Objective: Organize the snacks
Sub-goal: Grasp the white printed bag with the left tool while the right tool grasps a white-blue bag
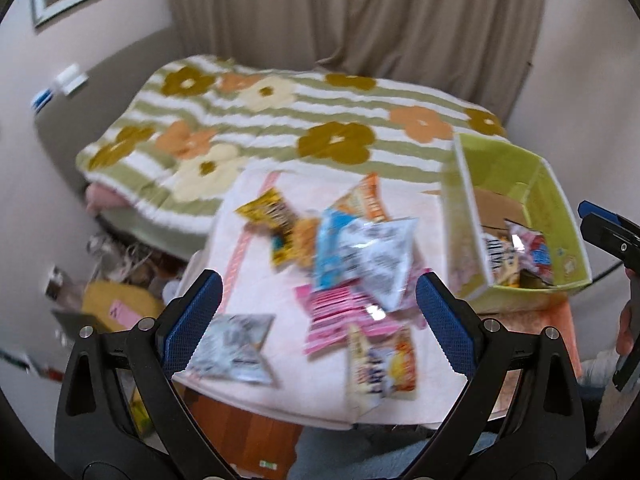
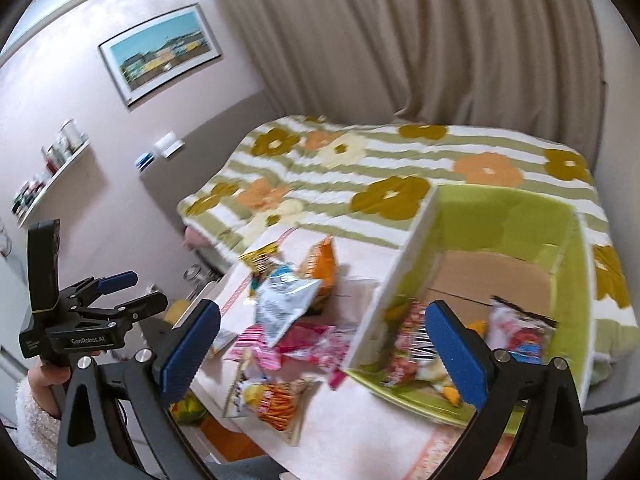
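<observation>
A: Snack packets heaped mid-worktop; green box right, partly filled.

B: Left tongs released, empty, pile directly ahead, nearer. Right tongs released, straddling the box's near-left wall.

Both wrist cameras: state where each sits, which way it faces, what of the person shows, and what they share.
Left wrist: on the left gripper, open, facing the snack packets on the pink towel; the right gripper shows at the right edge.
Right wrist: on the right gripper, open, facing the green box; the left gripper, a hand and sleeve show at left.
Shared: packets, box, flowered blanket, curtain.
</observation>
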### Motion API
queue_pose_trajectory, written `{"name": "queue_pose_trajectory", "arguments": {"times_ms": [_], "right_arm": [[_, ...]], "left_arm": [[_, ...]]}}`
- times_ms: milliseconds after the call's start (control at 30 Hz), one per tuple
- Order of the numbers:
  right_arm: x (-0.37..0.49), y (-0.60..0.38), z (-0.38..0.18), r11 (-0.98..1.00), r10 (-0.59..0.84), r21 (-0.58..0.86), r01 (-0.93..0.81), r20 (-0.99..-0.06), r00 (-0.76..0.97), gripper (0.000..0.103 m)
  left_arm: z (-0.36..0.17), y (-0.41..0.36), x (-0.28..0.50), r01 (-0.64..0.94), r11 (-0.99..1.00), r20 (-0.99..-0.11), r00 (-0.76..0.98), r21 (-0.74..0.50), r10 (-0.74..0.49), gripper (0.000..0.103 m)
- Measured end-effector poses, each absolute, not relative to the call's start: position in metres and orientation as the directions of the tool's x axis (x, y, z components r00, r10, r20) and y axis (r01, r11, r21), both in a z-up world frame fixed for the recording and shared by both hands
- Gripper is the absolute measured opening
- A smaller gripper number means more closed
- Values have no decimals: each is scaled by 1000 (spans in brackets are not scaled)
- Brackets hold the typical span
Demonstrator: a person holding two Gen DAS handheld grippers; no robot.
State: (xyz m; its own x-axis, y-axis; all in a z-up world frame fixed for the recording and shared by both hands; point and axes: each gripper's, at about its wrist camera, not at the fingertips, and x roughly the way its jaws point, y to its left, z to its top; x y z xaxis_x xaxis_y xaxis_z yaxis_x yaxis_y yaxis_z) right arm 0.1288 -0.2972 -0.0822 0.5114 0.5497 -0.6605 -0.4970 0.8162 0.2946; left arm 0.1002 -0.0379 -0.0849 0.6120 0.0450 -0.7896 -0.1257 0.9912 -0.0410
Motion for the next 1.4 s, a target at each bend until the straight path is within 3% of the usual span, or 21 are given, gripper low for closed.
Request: {"name": "queue_pose_trajectory", "arguments": {"times_ms": [300,667,1167,1400], "right_arm": [[147,-231,-116,795,559,329,-510,-724,405,102],[162,-173,-165,853,467,292,-433,-799,380,102],[180,-159,-205,916,388,304,-263,-840,379,102],[191,-159,-217,920,378,298,-256,-850,368,102]], "left_arm": [[-139,39,98,-222,971,-866,499,-92,32,97],[-229,82,108,-261,951,-941,331,-166,-73,97],[-301,86,137,-154,967,-966,194,-202,-171,97],[-310,95,141,-178,959,-966,176,-218,-187,81]]}}
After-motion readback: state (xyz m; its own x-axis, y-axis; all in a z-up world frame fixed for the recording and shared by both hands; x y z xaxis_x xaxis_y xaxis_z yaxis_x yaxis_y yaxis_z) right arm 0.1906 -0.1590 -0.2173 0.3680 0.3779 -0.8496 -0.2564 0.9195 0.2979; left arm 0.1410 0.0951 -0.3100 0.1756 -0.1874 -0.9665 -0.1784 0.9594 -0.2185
